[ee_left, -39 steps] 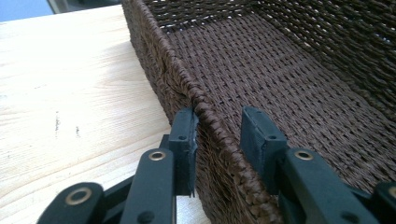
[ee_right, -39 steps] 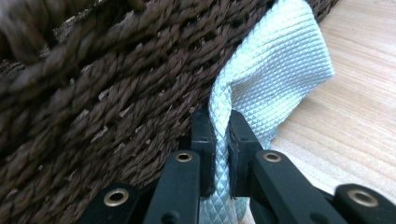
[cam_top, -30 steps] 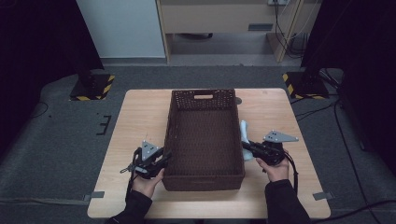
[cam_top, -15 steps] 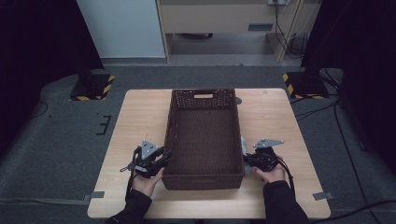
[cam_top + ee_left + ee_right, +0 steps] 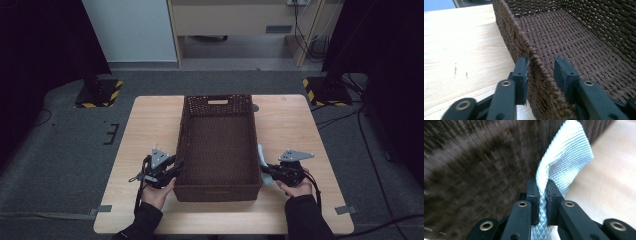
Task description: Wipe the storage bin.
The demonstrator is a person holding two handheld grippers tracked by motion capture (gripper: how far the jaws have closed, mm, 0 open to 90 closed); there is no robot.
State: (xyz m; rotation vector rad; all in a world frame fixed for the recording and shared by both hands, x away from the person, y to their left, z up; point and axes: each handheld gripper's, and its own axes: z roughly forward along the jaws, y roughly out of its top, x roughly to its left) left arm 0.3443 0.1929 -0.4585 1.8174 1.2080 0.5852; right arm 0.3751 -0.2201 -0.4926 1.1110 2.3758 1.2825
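Beside the basket's (image 5: pixel 218 145) right wall, the right gripper (image 5: pixel 541 195) pinches a pale blue cloth (image 5: pixel 564 162) firmly; the open basket lies just to its left. The left gripper (image 5: pixel 540 72) straddles the left rim, its jaws having just been opening, one pad touching the weave.
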